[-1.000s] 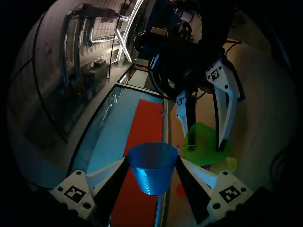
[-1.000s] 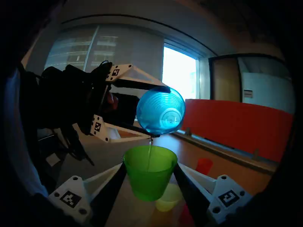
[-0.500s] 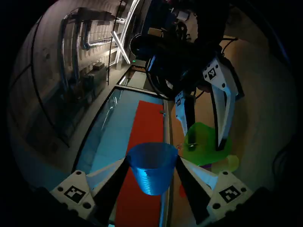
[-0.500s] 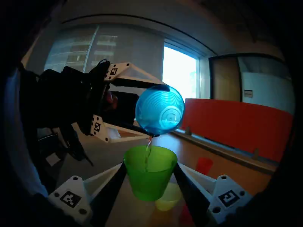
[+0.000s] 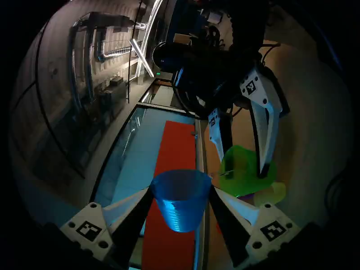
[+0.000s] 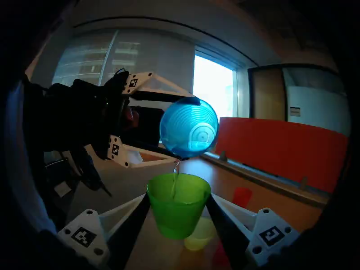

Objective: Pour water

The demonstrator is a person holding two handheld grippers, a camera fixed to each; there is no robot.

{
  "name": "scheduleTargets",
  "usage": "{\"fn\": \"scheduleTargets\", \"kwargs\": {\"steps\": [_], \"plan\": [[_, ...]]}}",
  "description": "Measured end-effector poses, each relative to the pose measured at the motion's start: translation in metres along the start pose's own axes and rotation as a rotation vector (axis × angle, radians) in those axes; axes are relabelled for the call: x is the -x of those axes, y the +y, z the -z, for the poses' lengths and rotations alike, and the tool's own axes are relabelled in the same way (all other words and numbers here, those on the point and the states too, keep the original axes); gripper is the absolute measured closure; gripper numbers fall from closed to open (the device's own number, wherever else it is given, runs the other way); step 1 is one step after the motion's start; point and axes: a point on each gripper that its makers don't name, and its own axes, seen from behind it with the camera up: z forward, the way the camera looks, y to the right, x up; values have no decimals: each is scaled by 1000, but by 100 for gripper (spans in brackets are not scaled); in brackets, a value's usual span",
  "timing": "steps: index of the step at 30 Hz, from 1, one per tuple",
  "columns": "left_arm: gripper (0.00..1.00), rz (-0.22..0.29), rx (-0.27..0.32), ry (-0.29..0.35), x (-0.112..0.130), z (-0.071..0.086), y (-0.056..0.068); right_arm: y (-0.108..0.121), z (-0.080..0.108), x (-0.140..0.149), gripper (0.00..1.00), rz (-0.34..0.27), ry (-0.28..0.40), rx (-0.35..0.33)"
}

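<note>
My left gripper [image 5: 181, 203] is shut on a blue ribbed cup [image 5: 181, 198]. In the right gripper view that blue cup [image 6: 189, 127] is tipped on its side, bottom toward the camera, held by the left gripper [image 6: 180, 128]. A thin stream of water [image 6: 174, 177] runs from its lower rim into the green cup [image 6: 178, 204]. My right gripper [image 6: 177, 211] is shut on this upright green cup just below the blue one. The left gripper view shows the green cup [image 5: 245, 171] between the right gripper's [image 5: 243, 173] fingers, close beside the blue cup's rim.
A yellow cup [image 6: 200, 234] and a red cup [image 6: 242, 196] stand on the wooden table [image 6: 252, 180] beneath the green cup. An orange-red partition [image 6: 288, 146] runs along the table's far side, with a bright window [image 6: 213, 92] behind. A dark sleeve [image 6: 27, 189] is at the left.
The blue cup has tipped a little further, its bottom turning more toward the right gripper's camera. Water keeps running into the green cup. Both grippers have held their places.
</note>
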Motion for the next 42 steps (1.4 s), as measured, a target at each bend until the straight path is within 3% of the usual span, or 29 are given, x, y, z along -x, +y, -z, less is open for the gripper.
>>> {"fn": "scheduleTargets", "kwargs": {"steps": [18, 42], "plan": [[14, -35, -6, 0, 0, -3, -8, -1, 1, -1, 10, 3, -2, -2], [14, -69, -11, 6, -8, 2, -10, 0, 3, -3, 10, 5, 3, 0]]}}
